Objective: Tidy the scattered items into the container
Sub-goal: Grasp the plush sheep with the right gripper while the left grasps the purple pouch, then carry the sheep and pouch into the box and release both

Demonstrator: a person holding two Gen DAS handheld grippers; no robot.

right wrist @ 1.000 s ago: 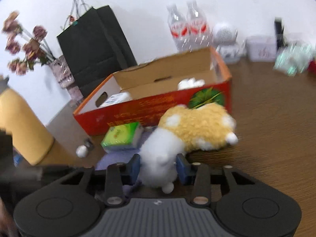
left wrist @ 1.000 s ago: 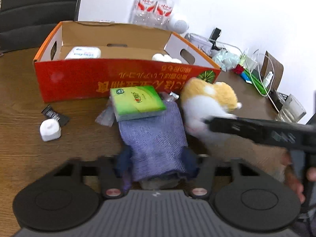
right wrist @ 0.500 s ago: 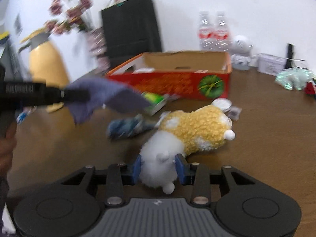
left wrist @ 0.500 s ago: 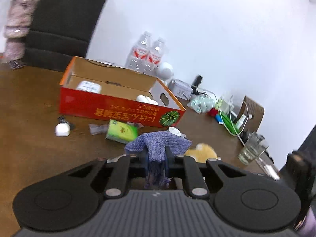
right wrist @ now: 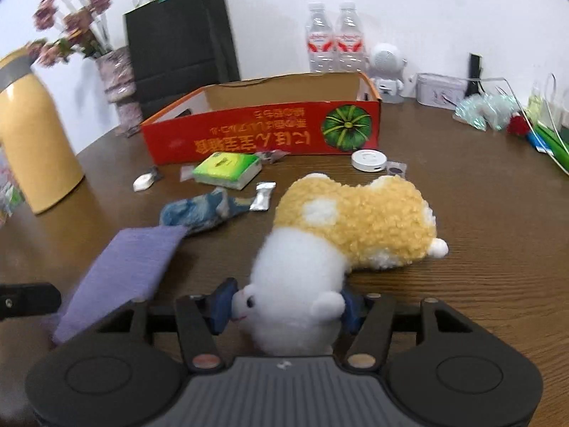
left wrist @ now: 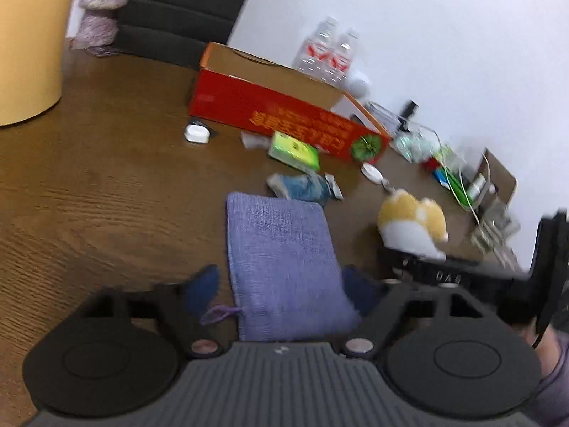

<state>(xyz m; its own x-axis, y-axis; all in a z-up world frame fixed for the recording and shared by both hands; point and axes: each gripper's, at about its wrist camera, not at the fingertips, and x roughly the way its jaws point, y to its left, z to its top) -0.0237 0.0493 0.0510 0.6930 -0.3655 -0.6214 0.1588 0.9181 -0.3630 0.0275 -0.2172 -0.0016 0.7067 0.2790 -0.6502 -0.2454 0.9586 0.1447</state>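
A purple woven cloth [left wrist: 281, 249] lies flat on the brown table between the fingers of my left gripper [left wrist: 281, 284], whose jaws are opening and stand clear of its sides. The yellow and white plush toy [right wrist: 355, 224] rests on the table with its white end between the blue pads of my right gripper [right wrist: 286, 306]. These jaws are opening too, and the toy looks unsqueezed. The red cardboard box [right wrist: 256, 135] stands behind. In front of it lie a green tissue pack [right wrist: 227, 169], a blue sock [right wrist: 195, 211], a foil sachet [right wrist: 262, 195], a white disc [right wrist: 368, 160] and a small white item [right wrist: 142, 182].
A yellow jug [right wrist: 32, 135] stands at the left, with a flower vase [right wrist: 119, 82] and a black bag [right wrist: 181, 35] behind it. Two water bottles [right wrist: 334, 42] and a white figure [right wrist: 387, 67] stand behind the box. Cables and small clutter [right wrist: 498, 110] crowd the right edge.
The left gripper carried the purple cloth away from the box, laid it flat on the table and spread its jaws. The right gripper drew the plush nearer and its jaws widened.
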